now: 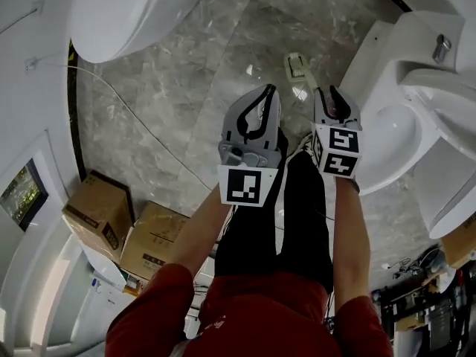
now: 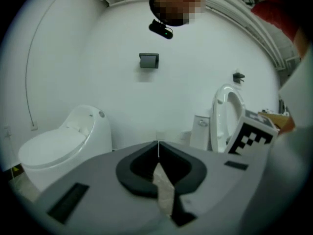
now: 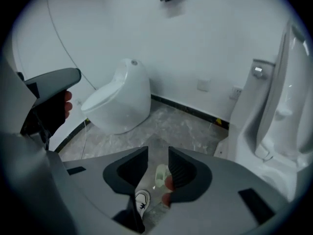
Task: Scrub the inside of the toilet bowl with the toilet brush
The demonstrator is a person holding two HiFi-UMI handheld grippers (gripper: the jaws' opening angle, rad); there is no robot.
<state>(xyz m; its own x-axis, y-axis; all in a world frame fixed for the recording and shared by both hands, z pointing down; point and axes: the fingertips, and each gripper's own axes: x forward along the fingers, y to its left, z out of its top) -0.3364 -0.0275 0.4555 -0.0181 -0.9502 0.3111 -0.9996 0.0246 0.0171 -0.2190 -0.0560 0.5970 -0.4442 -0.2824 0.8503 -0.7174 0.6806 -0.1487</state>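
Observation:
The open toilet (image 1: 394,136) stands at the right of the head view, lid up, its white bowl bare inside; it also shows in the right gripper view (image 3: 274,146) and the left gripper view (image 2: 227,116). A small pale green object (image 1: 297,65) lies on the marble floor ahead of the grippers, and appears between the right jaws (image 3: 161,174); I cannot tell if it is the brush. My left gripper (image 1: 269,89) (image 2: 157,143) is shut, tips touching, empty. My right gripper (image 1: 327,91) (image 3: 158,153) stands open with nothing in it, left of the bowl.
A second toilet with its lid shut (image 1: 126,13) (image 3: 120,99) stands at the far left. Cardboard boxes (image 1: 100,214) sit by the left wall. A thin cable (image 1: 149,132) runs across the floor. The person's legs and a white shoe (image 3: 142,199) are below the grippers.

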